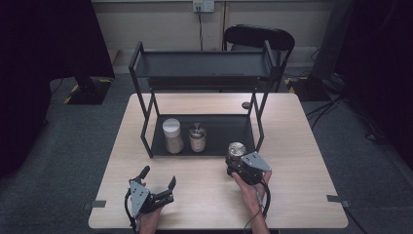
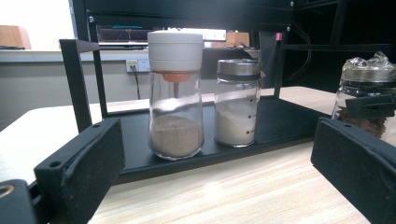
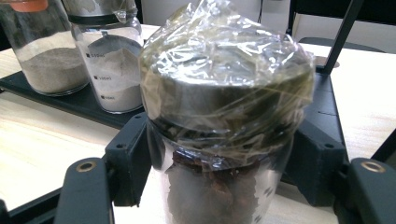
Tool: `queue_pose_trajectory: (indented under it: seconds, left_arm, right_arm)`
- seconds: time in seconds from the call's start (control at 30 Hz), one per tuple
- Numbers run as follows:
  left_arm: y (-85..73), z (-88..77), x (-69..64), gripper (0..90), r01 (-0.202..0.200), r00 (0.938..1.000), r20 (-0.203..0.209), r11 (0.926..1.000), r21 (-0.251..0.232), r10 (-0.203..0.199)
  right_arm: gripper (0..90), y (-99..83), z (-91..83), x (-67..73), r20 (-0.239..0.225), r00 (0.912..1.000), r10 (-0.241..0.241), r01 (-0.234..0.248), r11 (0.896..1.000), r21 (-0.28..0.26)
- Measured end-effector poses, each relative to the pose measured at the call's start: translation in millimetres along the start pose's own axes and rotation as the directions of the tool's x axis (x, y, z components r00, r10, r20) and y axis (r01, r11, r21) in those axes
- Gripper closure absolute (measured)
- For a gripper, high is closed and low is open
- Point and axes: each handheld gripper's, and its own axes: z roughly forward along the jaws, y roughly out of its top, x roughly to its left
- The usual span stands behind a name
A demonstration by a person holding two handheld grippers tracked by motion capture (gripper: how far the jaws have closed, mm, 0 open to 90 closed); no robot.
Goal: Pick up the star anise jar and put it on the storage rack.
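My right gripper (image 1: 237, 165) is shut on a glass jar (image 1: 236, 150) with a steel lid under crinkled plastic wrap and dark brown contents. In the right gripper view its black pads (image 3: 128, 156) press both sides of the jar (image 3: 224, 93) just below the lid. The jar is upright just in front of the front right corner of the black rack's lower shelf (image 1: 229, 134); whether it rests on the table I cannot tell. My left gripper (image 1: 158, 177) stands open near the table's front edge with nothing between its fingers (image 2: 84, 168).
On the lower shelf stand a white-lidded jar of brown powder (image 1: 173, 135) (image 2: 175, 93) and a steel-lidded jar of white powder (image 1: 197, 137) (image 2: 237, 105). The upper shelf (image 1: 202, 66) overhangs them on slanted posts. A small dark disc (image 1: 246, 105) lies behind the rack, and a chair (image 1: 259, 36) stands beyond the table.
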Motion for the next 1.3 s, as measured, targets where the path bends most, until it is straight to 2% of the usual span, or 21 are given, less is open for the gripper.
queue_pose_trajectory:
  seconds: [1.3]
  left_arm:
    - [-0.1, -0.1, -0.1, 2.1, 0.000, 1.0000, 0.000, 1.0000, -0.001, 0.000]
  right_arm:
    - [30.9, 15.9, -6.3, 1.9, -0.011, 0.9997, -0.023, 0.023, 0.999, -0.025]
